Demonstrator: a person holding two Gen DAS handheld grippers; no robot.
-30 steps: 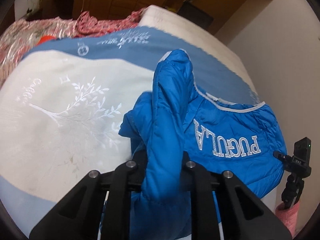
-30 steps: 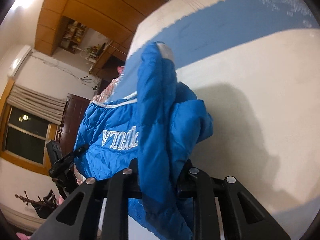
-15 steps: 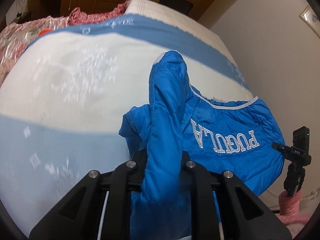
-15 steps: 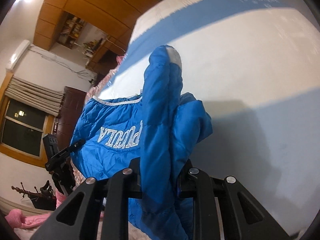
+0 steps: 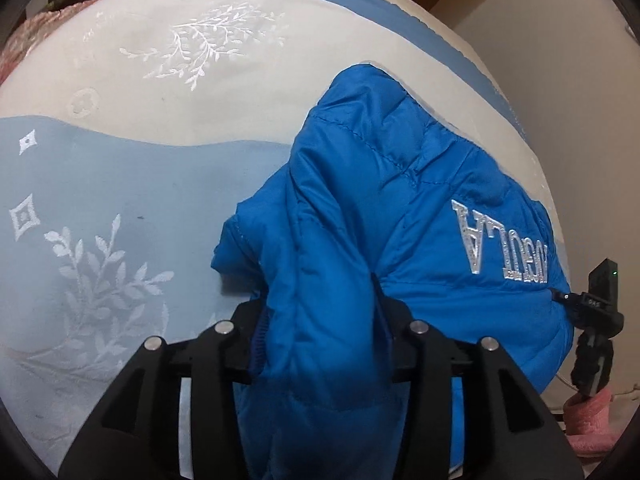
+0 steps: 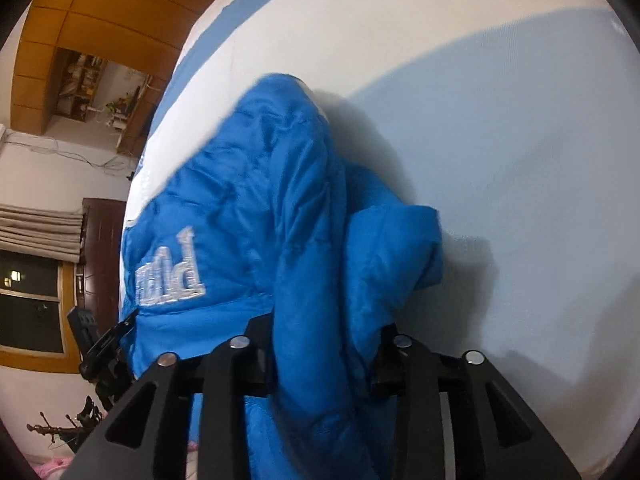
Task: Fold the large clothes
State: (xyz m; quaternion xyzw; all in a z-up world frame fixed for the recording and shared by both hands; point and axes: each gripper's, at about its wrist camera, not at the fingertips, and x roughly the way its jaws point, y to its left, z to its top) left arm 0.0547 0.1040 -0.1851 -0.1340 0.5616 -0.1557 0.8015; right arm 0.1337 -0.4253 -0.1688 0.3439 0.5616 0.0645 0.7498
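A bright blue quilted jacket (image 5: pixel 392 208) with silver lettering (image 5: pixel 500 248) hangs bunched between my two grippers above the bed. My left gripper (image 5: pixel 320 340) is shut on a thick fold of the jacket. My right gripper (image 6: pixel 324 356) is shut on another fold of the same jacket (image 6: pixel 280 208). The fabric hides the fingertips of both. In the left wrist view the right gripper's black body (image 5: pixel 596 312) shows at the jacket's far edge. In the right wrist view the left gripper's body (image 6: pixel 96 344) shows at the jacket's left edge.
The bed (image 5: pixel 140 168) below has a cover in white and pale blue bands with a leaf print; it also shows in the right wrist view (image 6: pixel 500 140). A wall (image 5: pixel 560 40) runs along the bed's right side. Pink cloth (image 5: pixel 588 420) lies low at right.
Both grippers have dropped lower and moved toward the bed with the jacket. The bed cover now fills both views and the jacket hangs closer to it.
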